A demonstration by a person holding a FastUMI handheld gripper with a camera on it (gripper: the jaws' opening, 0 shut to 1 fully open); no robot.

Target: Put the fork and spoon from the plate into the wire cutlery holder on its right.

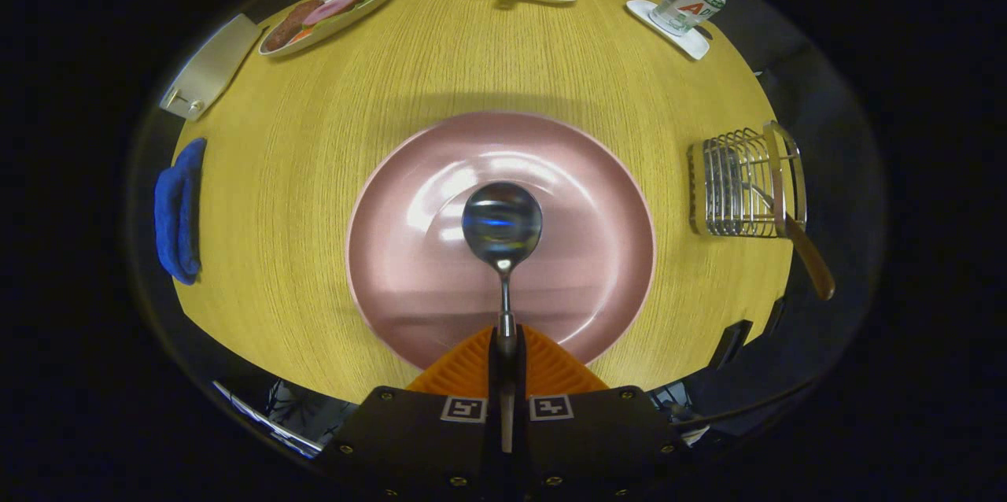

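Wooden worktop [440, 93] underneath; tool [504, 345] clamped on spoon [502, 223] handle, bowl forward over pink plate [598, 250], ready for wire cutlery holder [735, 183] rightward, already containing wooden-handled fork [810, 258].

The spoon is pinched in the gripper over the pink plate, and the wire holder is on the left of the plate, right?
Not quite. The gripper view shows the wire holder on the right of the pink plate, not the left. The rest holds: the gripper is shut on the spoon over the plate.
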